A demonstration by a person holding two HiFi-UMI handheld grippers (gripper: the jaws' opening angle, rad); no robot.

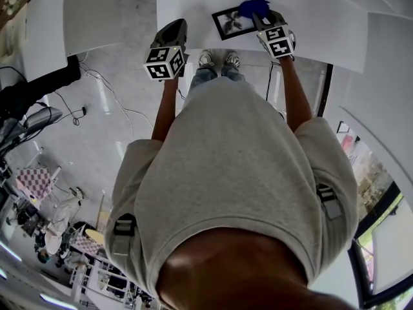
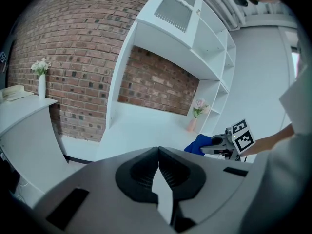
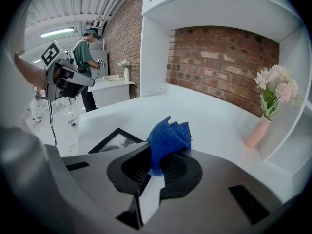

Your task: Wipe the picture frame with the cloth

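Observation:
A black picture frame [image 1: 231,23] lies flat on the white counter [image 1: 310,18]; it also shows at the lower left of the right gripper view, picture frame [image 3: 113,141]. My right gripper [image 1: 257,19] is shut on a blue cloth [image 1: 253,6], held just over the frame's right end. The cloth [image 3: 168,139] sticks up from between the jaws. My left gripper [image 1: 173,31] is shut with nothing in it, at the counter's near edge, left of the frame. From the left gripper view the cloth [image 2: 199,144] and right gripper [image 2: 214,149] appear at the right.
A pink vase of flowers [image 3: 267,112] stands at the counter's right end under white shelves and a brick wall. Another person [image 3: 88,67] stands by a side counter with a small vase [image 3: 126,72]. Cables [image 1: 97,82] trail over the floor at the left.

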